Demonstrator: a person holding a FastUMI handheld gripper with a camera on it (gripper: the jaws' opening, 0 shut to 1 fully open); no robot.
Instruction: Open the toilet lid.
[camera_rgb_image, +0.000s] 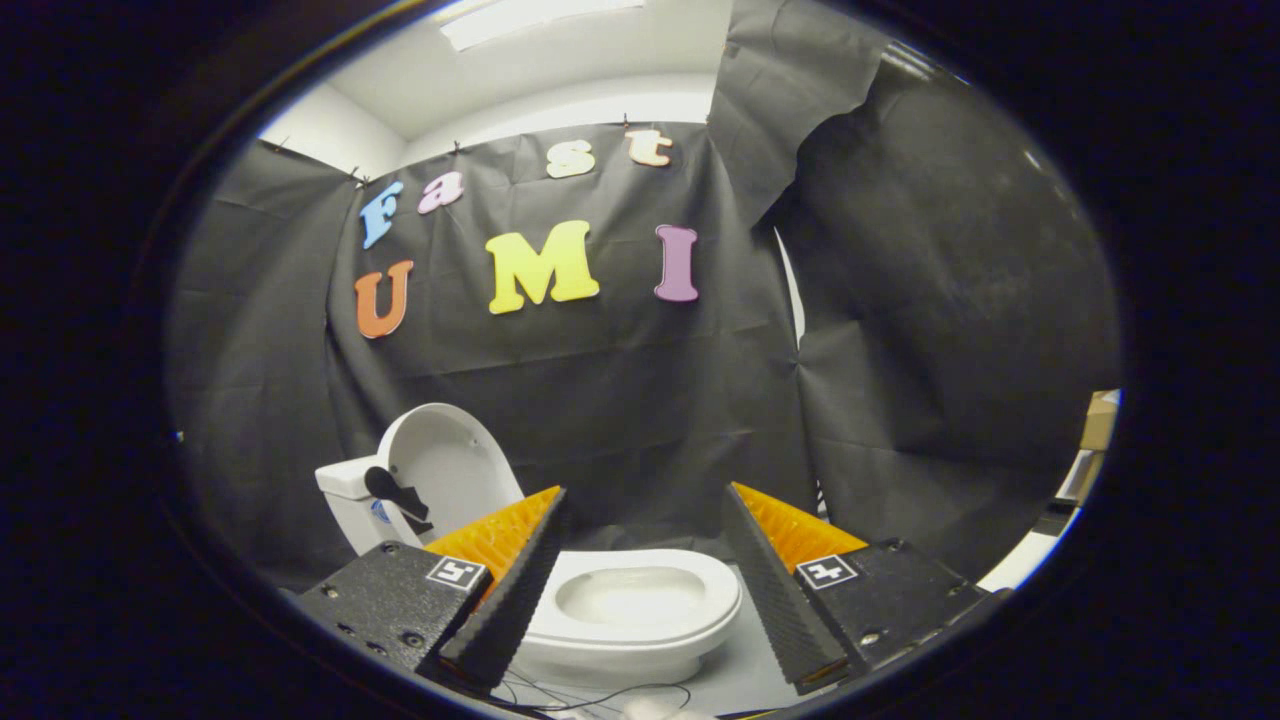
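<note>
A small white toilet stands on a pale surface just ahead of my fingers. Its lid is raised upright and leans back against the tank, with a dark handle piece on its inner face. The seat and bowl lie uncovered between the fingers. My gripper is open, its two fingers wide apart on either side of the bowl, touching nothing. The left finger covers the left part of the seat.
Black cloth hangs close behind the toilet and along the right side. A thin dark cable lies on the pale surface in front of the toilet. A cardboard box and white furniture sit far off beyond the cloth's right end.
</note>
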